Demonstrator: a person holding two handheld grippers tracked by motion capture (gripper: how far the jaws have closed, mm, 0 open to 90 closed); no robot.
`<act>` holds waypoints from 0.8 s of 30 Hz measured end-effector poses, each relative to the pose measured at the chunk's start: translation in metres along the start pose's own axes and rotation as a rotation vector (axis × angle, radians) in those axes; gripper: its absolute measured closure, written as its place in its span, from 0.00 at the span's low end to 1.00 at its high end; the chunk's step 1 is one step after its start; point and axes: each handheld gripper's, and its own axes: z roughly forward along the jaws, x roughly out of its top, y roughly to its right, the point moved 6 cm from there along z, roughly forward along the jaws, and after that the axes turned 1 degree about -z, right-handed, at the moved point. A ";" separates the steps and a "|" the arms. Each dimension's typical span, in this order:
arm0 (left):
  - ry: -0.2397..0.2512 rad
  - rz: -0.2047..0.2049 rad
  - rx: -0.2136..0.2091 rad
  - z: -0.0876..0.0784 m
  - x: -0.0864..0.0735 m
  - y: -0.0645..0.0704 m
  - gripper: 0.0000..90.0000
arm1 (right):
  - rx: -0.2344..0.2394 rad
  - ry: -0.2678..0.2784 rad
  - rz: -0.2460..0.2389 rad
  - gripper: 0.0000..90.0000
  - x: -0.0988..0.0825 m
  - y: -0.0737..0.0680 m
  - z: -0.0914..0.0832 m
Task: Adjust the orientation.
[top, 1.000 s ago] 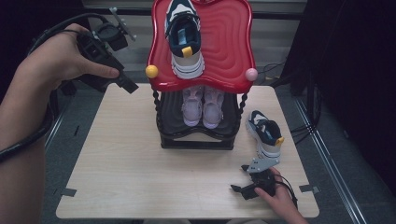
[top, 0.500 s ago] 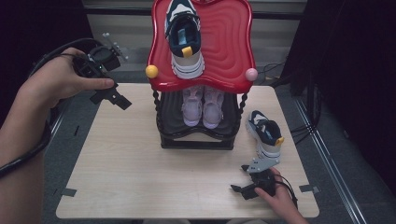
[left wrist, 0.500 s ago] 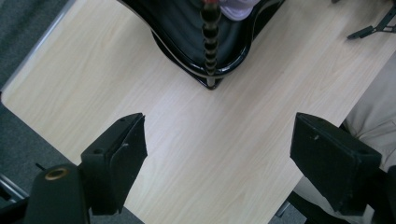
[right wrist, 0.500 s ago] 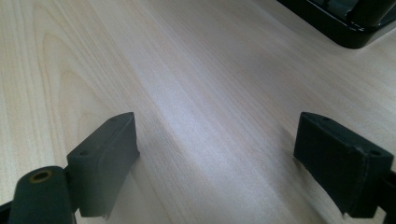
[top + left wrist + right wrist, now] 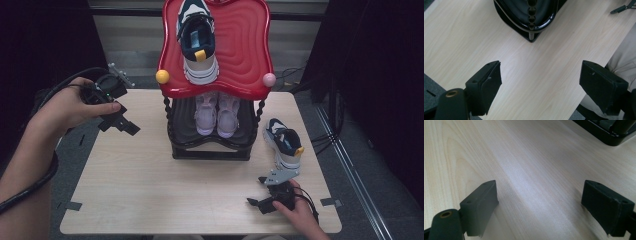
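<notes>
Your left tongs (image 5: 122, 125) hang over the tabletop's (image 5: 150, 190) edge at about 9 o'clock, their jaws spread wide with nothing but bare wood between them. The jaws have just been opening a little further. In the left gripper view the jaws frame pale wood grain, with the black foot of the shoe rack (image 5: 530, 22) at 12 o'clock ahead of them.

Your right tongs (image 5: 260, 202) sit low on the tabletop near its 5 o'clock corner, jaws also wide apart and empty. The right gripper view shows them resting close to the wood, with a corner of the rack's base at 1 o'clock.

Just beyond your right hand (image 5: 300, 215), at 4 o'clock on the tabletop, a navy and white sneaker (image 5: 283, 142) lies loose beside the rack. Its match (image 5: 198, 42) stands on the rack's red wavy top shelf. A pair of pale pink sneakers (image 5: 217, 112) sits side by side on the black lower shelf. A yellow knob (image 5: 162, 76) and a pink knob (image 5: 269, 79) mark the red shelf's near corners.

The tabletop is light wood, with tape marks on the floor by its near corners. Dark curtains (image 5: 370, 75) close in on both sides, grey floor (image 5: 360, 165) runs around the table, and cables (image 5: 325, 140) trail at 3 o'clock.
</notes>
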 end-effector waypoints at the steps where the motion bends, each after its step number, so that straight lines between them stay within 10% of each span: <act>1: 0.003 0.000 -0.002 0.003 -0.001 0.001 0.19 | 0.000 0.000 0.000 0.14 0.000 0.000 0.000; 24: -0.006 -0.010 -0.084 0.088 -0.035 0.004 0.20 | 0.000 0.002 0.000 0.14 0.000 0.000 0.000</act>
